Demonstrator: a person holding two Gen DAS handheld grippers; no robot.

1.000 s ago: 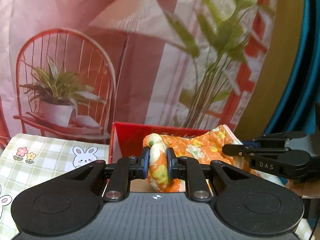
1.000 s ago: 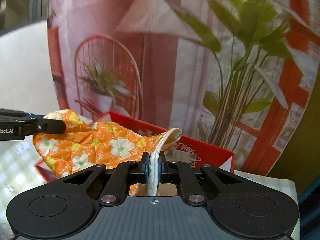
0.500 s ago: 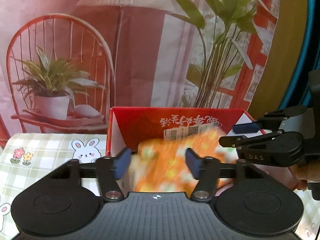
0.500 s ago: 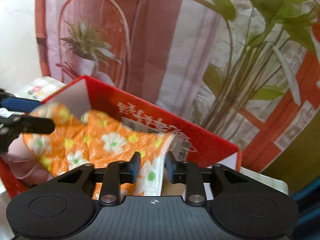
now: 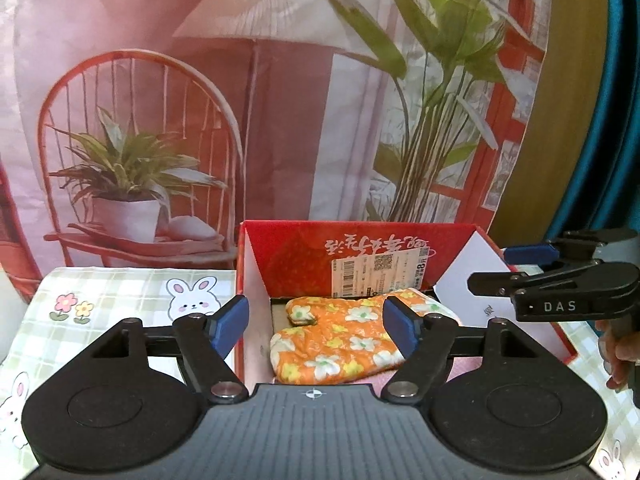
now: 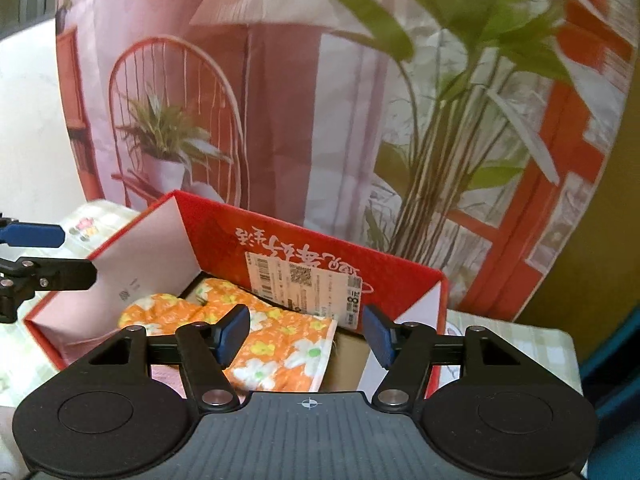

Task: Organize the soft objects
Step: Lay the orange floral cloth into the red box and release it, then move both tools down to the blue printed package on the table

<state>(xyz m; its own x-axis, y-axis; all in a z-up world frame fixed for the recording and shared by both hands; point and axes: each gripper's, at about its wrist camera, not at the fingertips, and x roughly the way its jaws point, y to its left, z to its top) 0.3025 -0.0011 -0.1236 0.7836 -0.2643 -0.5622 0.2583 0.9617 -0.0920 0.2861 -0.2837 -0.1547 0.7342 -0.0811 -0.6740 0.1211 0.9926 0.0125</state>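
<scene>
1. Both grippers, which a second ago pinched the orange floral oven mitt (image 5: pixel 340 344) above the box, have let it go; the mitt now lies flat inside the red box (image 5: pixel 288 248).
2. Left gripper (image 5: pixel 316 326) stands wide, jaws opening, blue pads apart and clear of the mitt seen below between them.
3. Right gripper (image 6: pixel 306 334) is about half spread, jaws also opening; its pads touch nothing, with the mitt's white-edged cuff under the gap.
4. Inside the box the mitt rests against the back wall beneath a white shipping label (image 6: pixel 304 286).
5. Around the box lies a green checked cloth with rabbits (image 5: pixel 132 304).
</scene>
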